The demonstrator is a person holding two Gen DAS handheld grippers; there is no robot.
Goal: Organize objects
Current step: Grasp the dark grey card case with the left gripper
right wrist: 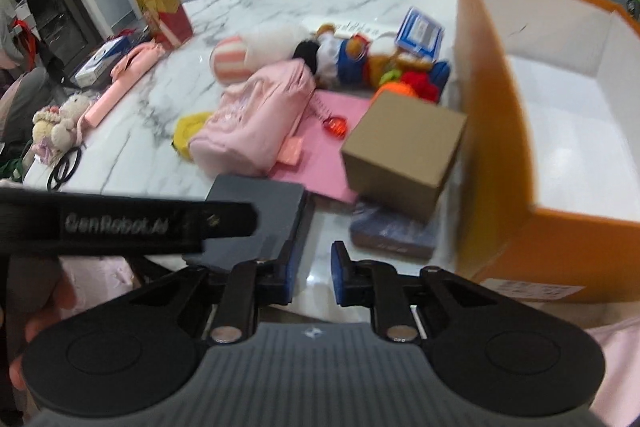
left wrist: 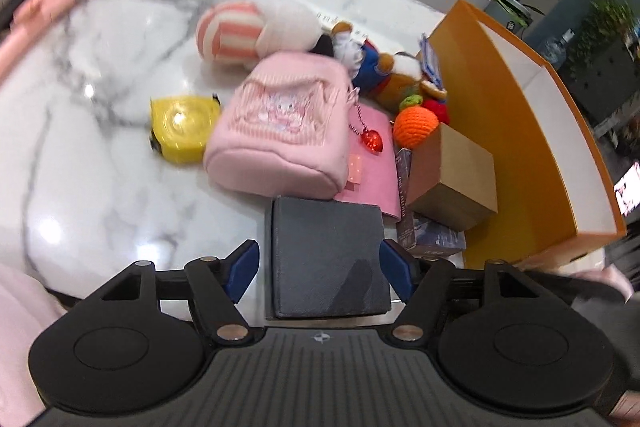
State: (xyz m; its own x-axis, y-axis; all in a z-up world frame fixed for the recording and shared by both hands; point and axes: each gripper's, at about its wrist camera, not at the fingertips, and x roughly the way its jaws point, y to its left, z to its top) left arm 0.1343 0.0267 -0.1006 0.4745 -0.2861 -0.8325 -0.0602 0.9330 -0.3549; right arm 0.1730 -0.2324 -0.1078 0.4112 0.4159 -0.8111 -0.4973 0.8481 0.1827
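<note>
My left gripper (left wrist: 320, 267) has its blue pads on both sides of a dark grey box (left wrist: 328, 255) near the table's front edge; the left pad stands slightly off its side, the right pad touches. The same grey box (right wrist: 260, 219) shows in the right wrist view, partly behind the left gripper's arm. My right gripper (right wrist: 314, 275) is open and empty above the marble table (right wrist: 132, 147). Beyond lie a pink pouch (left wrist: 280, 131), a yellow tape measure (left wrist: 182, 127), a cardboard box (right wrist: 404, 151) and a large open orange box (right wrist: 560, 155).
Plush toys (left wrist: 256, 31), a bear doll (left wrist: 380, 71), crocheted orange and red balls (left wrist: 416, 123), a pink sheet (right wrist: 320, 151) and a blue packet (right wrist: 392, 231) crowd the middle. A red and gold box (right wrist: 164, 11) and pink items (right wrist: 120, 83) sit at the far left.
</note>
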